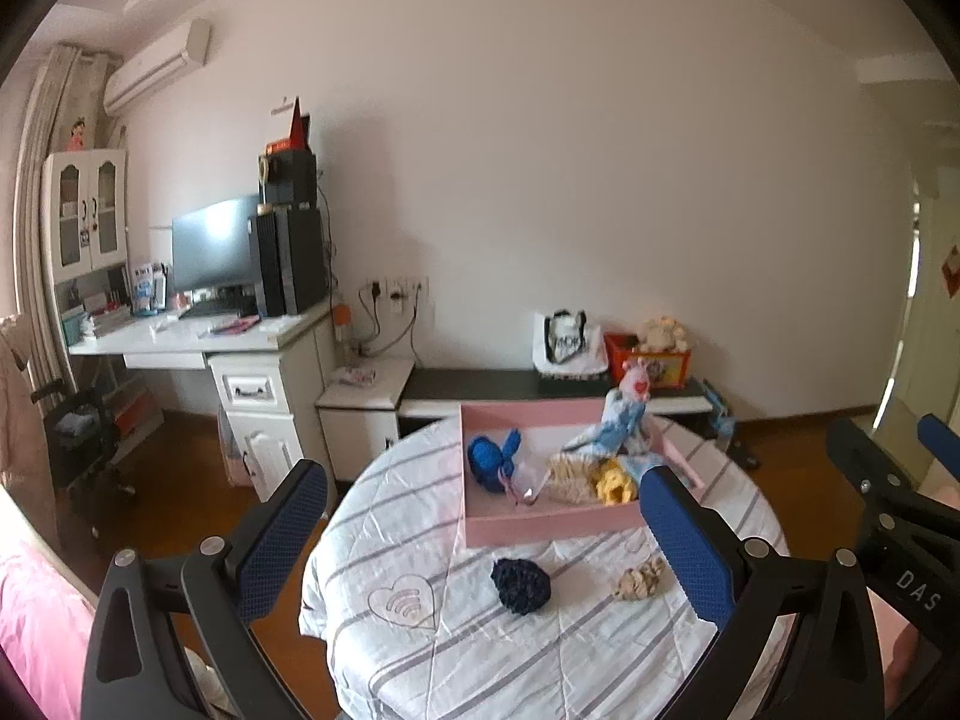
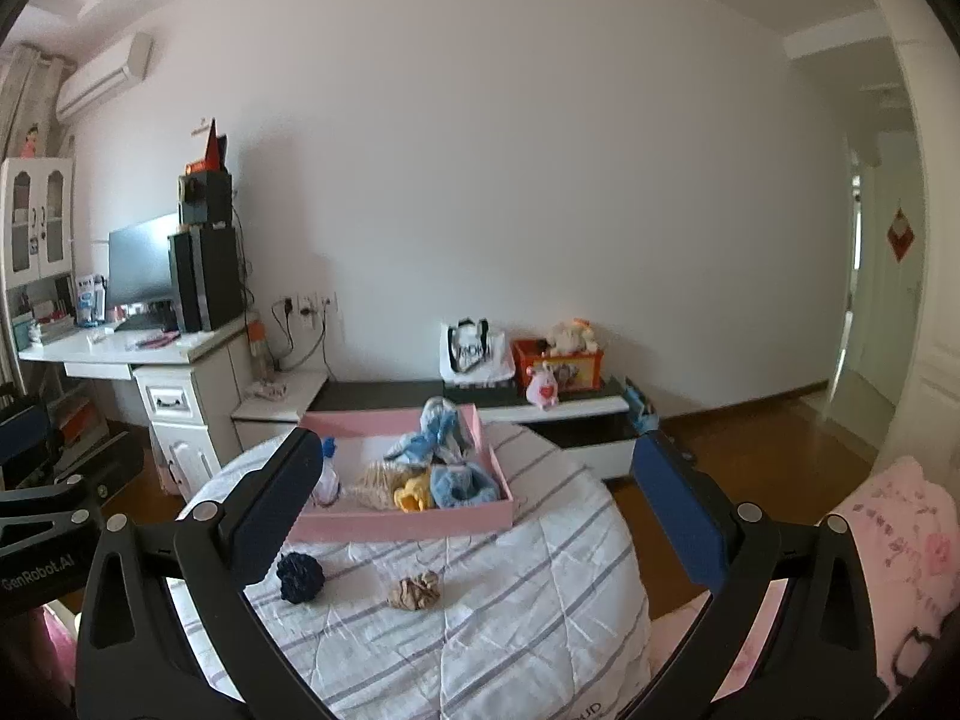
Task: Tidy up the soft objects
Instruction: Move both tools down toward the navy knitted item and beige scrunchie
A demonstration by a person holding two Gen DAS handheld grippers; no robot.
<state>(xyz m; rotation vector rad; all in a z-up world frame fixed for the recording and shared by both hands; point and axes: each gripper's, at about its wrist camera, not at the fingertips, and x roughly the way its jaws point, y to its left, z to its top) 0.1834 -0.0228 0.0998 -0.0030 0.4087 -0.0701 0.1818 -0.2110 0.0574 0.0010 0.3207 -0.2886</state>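
Observation:
A pink tray [image 1: 540,525] [image 2: 414,525] sits on a round table with a striped white cover [image 1: 420,648] [image 2: 510,600]. In the tray lie a blue knitted item [image 1: 492,459], a light blue soft doll [image 1: 612,426] [image 2: 435,429], a beige fuzzy item [image 1: 570,474] [image 2: 375,483], a yellow item [image 1: 615,480] [image 2: 414,492] and a light blue fluffy item [image 2: 465,483]. A dark navy scrunchie [image 1: 521,587] [image 2: 300,577] and a beige scrunchie [image 1: 639,581] [image 2: 415,590] lie on the cover in front of the tray. My left gripper [image 1: 486,534] and right gripper [image 2: 474,504] are both open and empty, held above the table's near side.
A white desk [image 1: 198,342] with monitor and black tower stands at the left. A low black-and-white bench [image 1: 540,387] along the wall carries a bag and a red box of plush toys [image 1: 651,354]. Pink bedding [image 2: 900,540] lies at the right. Wood floor surrounds the table.

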